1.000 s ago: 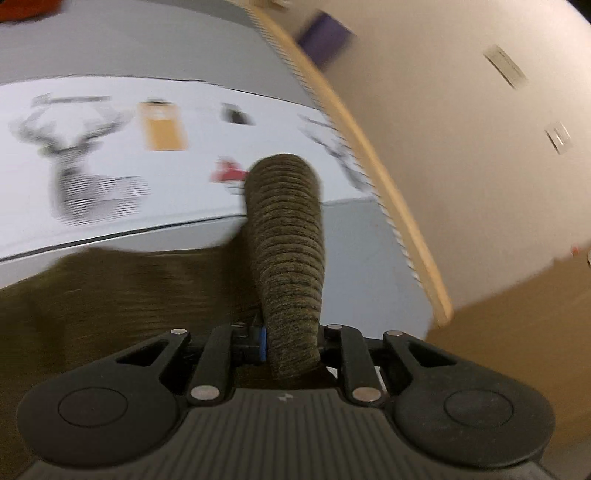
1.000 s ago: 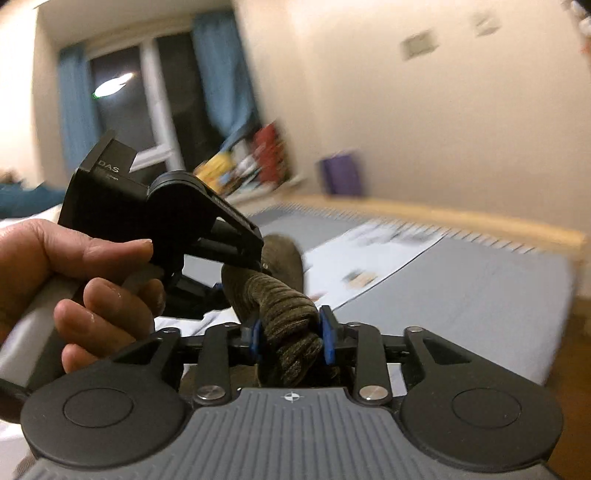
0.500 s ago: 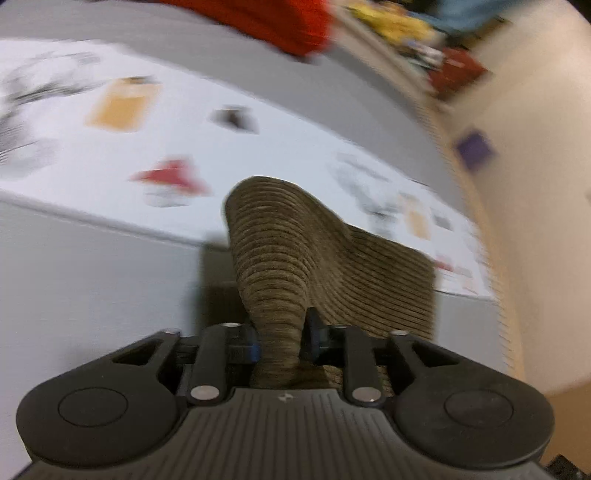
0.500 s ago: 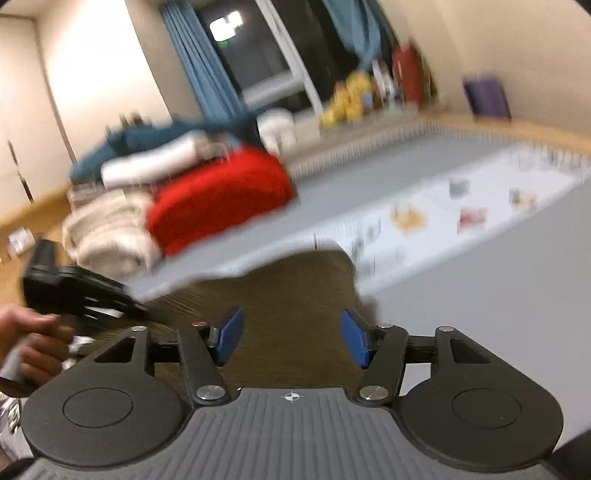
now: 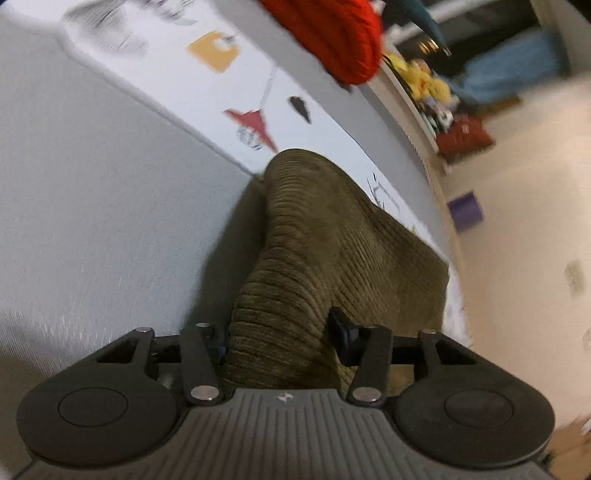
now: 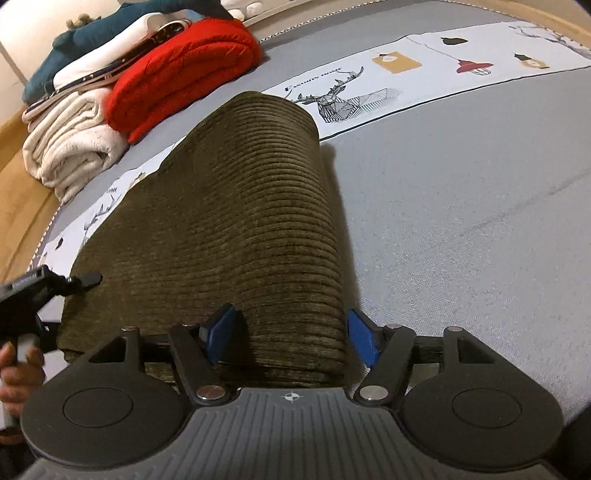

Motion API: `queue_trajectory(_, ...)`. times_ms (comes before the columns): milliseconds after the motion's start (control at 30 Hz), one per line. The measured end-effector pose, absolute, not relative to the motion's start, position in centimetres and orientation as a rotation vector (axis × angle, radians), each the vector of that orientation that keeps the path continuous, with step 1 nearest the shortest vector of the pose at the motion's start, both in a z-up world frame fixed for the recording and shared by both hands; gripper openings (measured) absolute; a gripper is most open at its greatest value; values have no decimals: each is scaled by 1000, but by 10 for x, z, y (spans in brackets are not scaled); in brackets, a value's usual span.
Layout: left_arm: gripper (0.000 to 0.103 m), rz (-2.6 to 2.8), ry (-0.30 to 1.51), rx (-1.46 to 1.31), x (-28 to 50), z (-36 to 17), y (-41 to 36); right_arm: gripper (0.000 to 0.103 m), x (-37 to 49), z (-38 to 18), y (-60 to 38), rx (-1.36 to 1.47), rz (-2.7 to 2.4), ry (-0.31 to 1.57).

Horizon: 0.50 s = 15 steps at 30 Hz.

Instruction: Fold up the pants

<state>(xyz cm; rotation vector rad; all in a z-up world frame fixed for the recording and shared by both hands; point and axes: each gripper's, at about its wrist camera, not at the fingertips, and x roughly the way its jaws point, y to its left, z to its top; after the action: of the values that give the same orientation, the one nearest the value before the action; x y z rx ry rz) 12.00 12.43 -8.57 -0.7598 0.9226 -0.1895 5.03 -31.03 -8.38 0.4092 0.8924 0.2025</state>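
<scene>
The olive corduroy pants (image 6: 229,229) lie folded on the grey bed, a thick fold edge running toward me. My right gripper (image 6: 291,338) is open, its blue pads on either side of the near fold edge without pinching it. My left gripper (image 5: 280,336) is open too, with the pants (image 5: 325,251) lying between its spread fingers. The left gripper also shows at the left edge of the right wrist view (image 6: 33,291), at the pants' far corner.
The grey bed cover (image 6: 461,206) has a white printed band (image 6: 406,77) with deer and lamps. A red folded blanket (image 6: 184,70), cream blanket (image 6: 70,144) and teal clothes (image 6: 92,33) are stacked at the far side. A wooden bed frame (image 6: 14,162) borders the mattress.
Both grippers carried the pants' edge over and down onto the bed, then opened. The right let go first, the left in the last half second.
</scene>
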Motion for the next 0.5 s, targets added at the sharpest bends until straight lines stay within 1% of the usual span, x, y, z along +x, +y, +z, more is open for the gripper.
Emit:
queue_trajectory(33, 50, -195, 923, -739, 120, -84, 122, 66, 49, -84, -309, 397, 207, 891)
queue_trajectory(67, 48, -202, 926, -739, 120, -84, 122, 62, 48, -83, -305, 374, 205, 890)
queue_trajectory(233, 45, -221, 971, -798, 121, -89, 129, 50, 48, -79, -296, 302, 157, 873)
queue_trajectory(333, 45, -204, 994, -829, 119, -93, 129, 32, 52, -74, -294, 286, 102, 861)
queue_trajectory(367, 44, -200, 1007, -852, 116, -94, 128, 29, 52, -70, -296, 287, 75, 854)
queue_trajectory(400, 44, -202, 1020, -870, 112, -95, 127, 19, 52, -67, -299, 279, 36, 845)
queue_trajectory(433, 44, -208, 1029, -875, 109, -94, 125, 17, 54, -64, -302, 269, -7, 843)
queue_trajectory(500, 46, -210, 1031, -854, 105, -90, 124, 6, 58, -60, -306, 239, -104, 851)
